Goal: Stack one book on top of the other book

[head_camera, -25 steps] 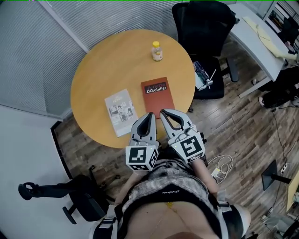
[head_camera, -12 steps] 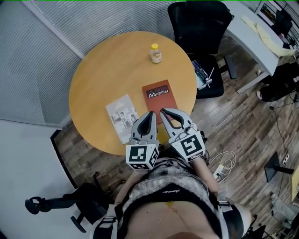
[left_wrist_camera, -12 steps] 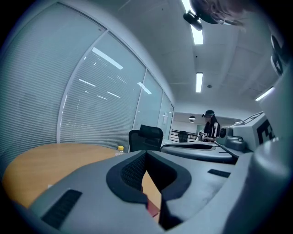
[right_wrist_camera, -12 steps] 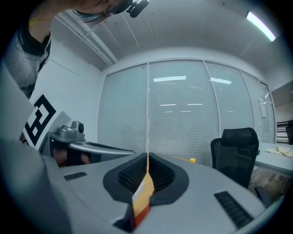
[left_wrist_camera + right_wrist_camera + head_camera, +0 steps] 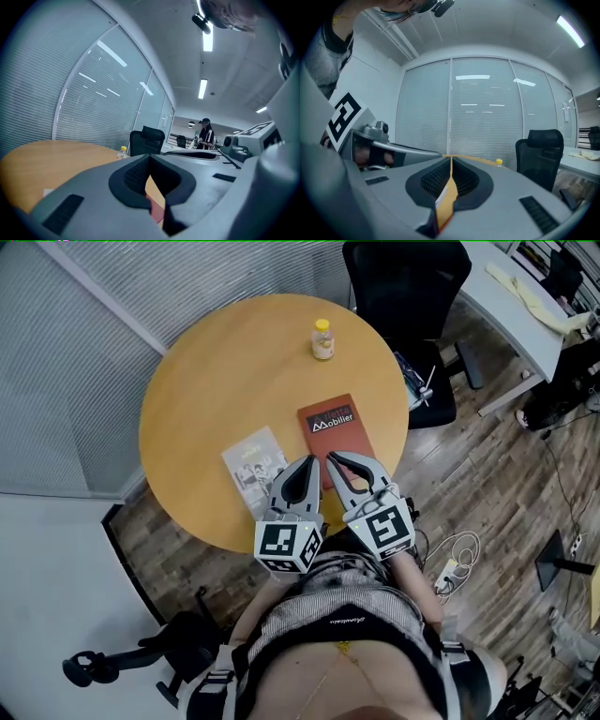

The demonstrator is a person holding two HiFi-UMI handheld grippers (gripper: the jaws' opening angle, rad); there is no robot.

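A red-brown book (image 5: 337, 430) lies flat on the round wooden table (image 5: 216, 381), and a grey-white book (image 5: 253, 461) lies just left of it, a narrow gap apart. My left gripper (image 5: 307, 463) is shut and empty, its tips over the gap between the books' near ends. My right gripper (image 5: 332, 458) is also shut and empty, its tips over the red-brown book's near left corner. In the left gripper view the shut gripper (image 5: 150, 157) shows a strip of the red-brown book (image 5: 158, 212) below it. In the right gripper view the shut gripper (image 5: 451, 159) points across the table.
A small yellow-capped bottle (image 5: 322, 338) stands at the table's far side. A black office chair (image 5: 403, 287) sits beyond the table on the right. Window blinds (image 5: 84, 343) line the left side. A person (image 5: 206, 133) stands far off. Cables (image 5: 455, 563) lie on the wooden floor.
Both shut grippers have moved forward together from the table's near edge until their tips are over the near ends of the books. The books and the bottle have not moved.
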